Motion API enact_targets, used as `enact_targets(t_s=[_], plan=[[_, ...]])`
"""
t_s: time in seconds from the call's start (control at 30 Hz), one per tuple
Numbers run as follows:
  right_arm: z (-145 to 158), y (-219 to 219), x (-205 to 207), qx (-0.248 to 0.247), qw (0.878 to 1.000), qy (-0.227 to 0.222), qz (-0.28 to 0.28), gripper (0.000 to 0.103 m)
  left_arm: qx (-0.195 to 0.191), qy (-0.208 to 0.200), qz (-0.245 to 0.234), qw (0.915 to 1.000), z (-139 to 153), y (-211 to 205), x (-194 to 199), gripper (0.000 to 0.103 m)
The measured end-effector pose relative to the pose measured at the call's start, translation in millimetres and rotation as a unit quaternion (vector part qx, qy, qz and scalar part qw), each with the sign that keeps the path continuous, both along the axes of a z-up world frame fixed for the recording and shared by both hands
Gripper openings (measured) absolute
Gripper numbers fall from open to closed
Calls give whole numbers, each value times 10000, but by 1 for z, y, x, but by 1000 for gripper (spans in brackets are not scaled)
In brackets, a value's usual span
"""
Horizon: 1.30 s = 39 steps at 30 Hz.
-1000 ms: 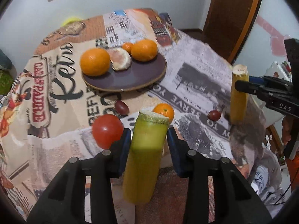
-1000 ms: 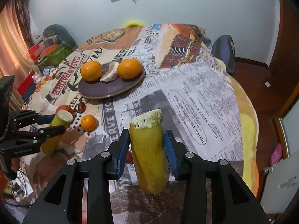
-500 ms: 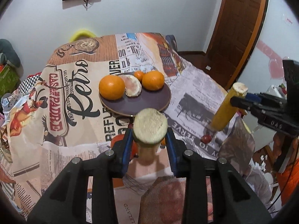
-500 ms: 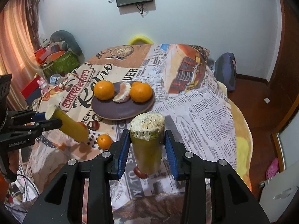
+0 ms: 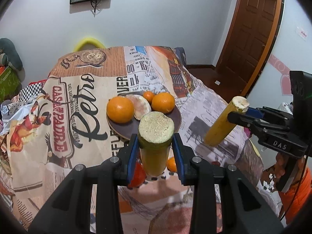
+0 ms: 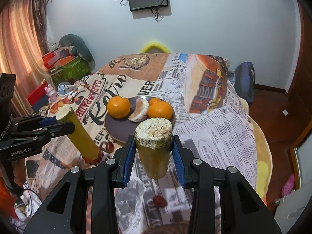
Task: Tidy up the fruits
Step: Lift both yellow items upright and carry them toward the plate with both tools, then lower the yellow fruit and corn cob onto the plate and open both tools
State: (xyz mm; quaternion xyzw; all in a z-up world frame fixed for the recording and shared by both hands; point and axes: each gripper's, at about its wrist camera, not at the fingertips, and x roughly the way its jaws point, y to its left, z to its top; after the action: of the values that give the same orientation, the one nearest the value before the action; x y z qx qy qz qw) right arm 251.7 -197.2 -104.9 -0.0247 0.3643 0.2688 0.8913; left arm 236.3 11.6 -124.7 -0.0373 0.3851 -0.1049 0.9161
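Both grippers have lifted their cane pieces off the tablecloth [image 5: 81, 156] since a second ago. Left gripper [image 5: 155, 150] clamps a greenish sugarcane piece [image 5: 155, 146] between its blue pads, held in the air. Right gripper [image 6: 154, 152] pinches a yellow sugarcane piece [image 6: 154, 150] likewise. At twelve o'clock from each stands the dark plate [image 6: 117, 128] bearing oranges [image 6: 118, 106] and a peeled one [image 6: 140, 110]. A tomato [image 5: 137, 174] and small orange [image 5: 171, 163] lie just under the left gripper
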Motion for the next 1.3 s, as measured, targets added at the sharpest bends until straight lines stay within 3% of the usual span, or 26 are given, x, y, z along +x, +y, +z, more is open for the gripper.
enact_targets(t_s=[0.4, 0.87, 1.3], plan=[[-4, 29, 37, 25, 9996, 6, 269, 34, -43, -27, 48, 10000, -5, 11, 42, 34], [-33, 69, 80, -204, 9972, 250, 673, 34, -24, 71, -85, 9999, -27, 11, 88, 35], [-42, 79, 104, -233, 9974, 284, 621, 36, -88, 157, -15, 9998, -41, 12, 113, 34]])
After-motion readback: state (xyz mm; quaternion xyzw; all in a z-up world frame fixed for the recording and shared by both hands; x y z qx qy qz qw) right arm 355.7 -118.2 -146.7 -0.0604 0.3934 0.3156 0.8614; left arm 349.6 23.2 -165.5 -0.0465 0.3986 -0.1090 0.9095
